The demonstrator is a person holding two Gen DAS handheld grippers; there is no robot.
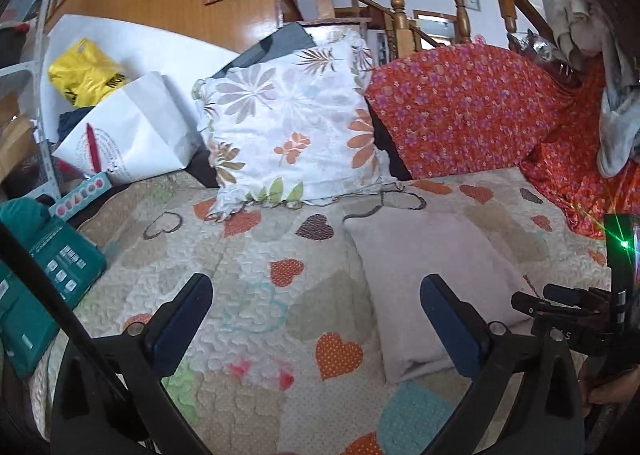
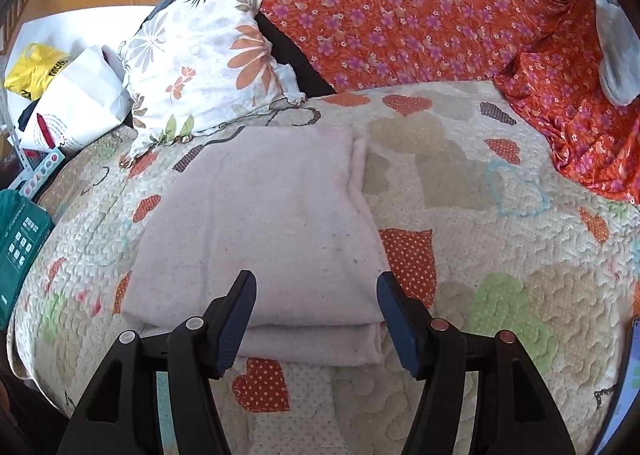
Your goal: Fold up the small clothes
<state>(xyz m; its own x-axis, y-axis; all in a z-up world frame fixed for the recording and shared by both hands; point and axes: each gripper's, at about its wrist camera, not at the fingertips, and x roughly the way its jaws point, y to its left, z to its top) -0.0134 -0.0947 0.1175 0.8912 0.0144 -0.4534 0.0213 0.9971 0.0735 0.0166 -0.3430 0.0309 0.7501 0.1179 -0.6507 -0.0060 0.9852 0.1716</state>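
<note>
Right wrist view: right gripper (image 2: 316, 319) released over folded pink cloth (image 2: 264, 231) on the quilt (image 2: 500, 255) — left gripper (image 1: 316, 319) released too, empty.

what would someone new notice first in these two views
A folded pale pink garment lies flat on the heart-patterned quilt, just ahead of the open right claw. Behind it a flowered pillow leans beside a bright orange floral cloth.

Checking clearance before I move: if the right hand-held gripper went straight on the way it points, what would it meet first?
Most likely the folded pale pink garment: the right hand-held gripper, jaws open and empty, aims down at it on the heart-patterned quilt. Depth is uncertain.
</note>
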